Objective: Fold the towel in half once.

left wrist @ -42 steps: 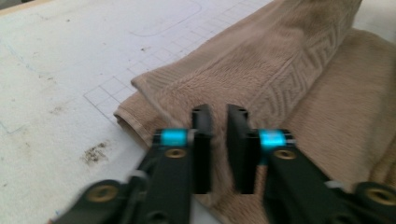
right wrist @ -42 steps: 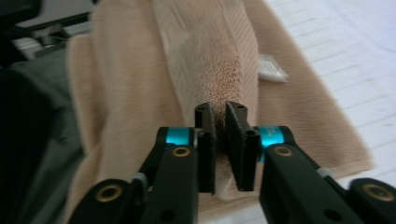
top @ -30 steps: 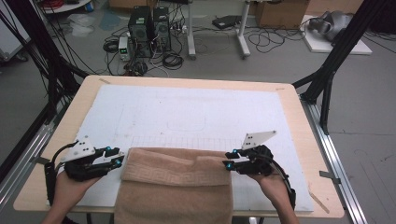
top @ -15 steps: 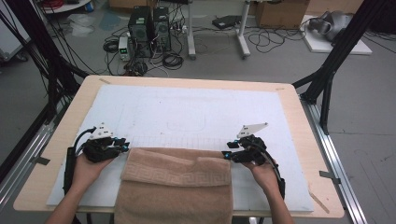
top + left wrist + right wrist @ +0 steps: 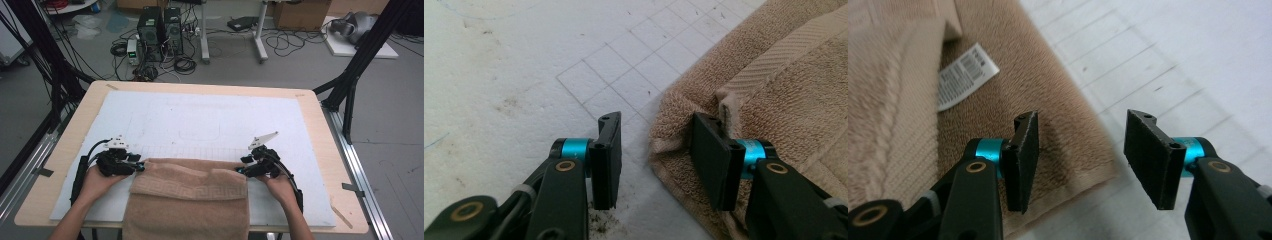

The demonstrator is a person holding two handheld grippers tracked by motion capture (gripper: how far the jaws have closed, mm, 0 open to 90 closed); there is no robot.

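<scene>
Roughly: fold laid, release under way
Towel (image 5: 187, 197): 1, tan, folded, near table edge, spanning between both tools, front hanging off
Left gripper (image 5: 659, 152): jaws apart, just been opening; towel's far-left corner between them, one pad against terry, no clamp
Right gripper (image 5: 1080, 160): jaws apart, just been opening; straddling far-right towel corner, pads clear of cloth
Done: far edge set flat on white mat (image 5: 200, 115), both corners let go
Left: judged 1 more fold or squaring up; cannot tell which
Label (image 5: 965, 75): 1, white, ahead of right jaws, on terry
Count: 2 grippers, 1 towel, 1 mat, 1 table (image 5: 320, 120)
</scene>
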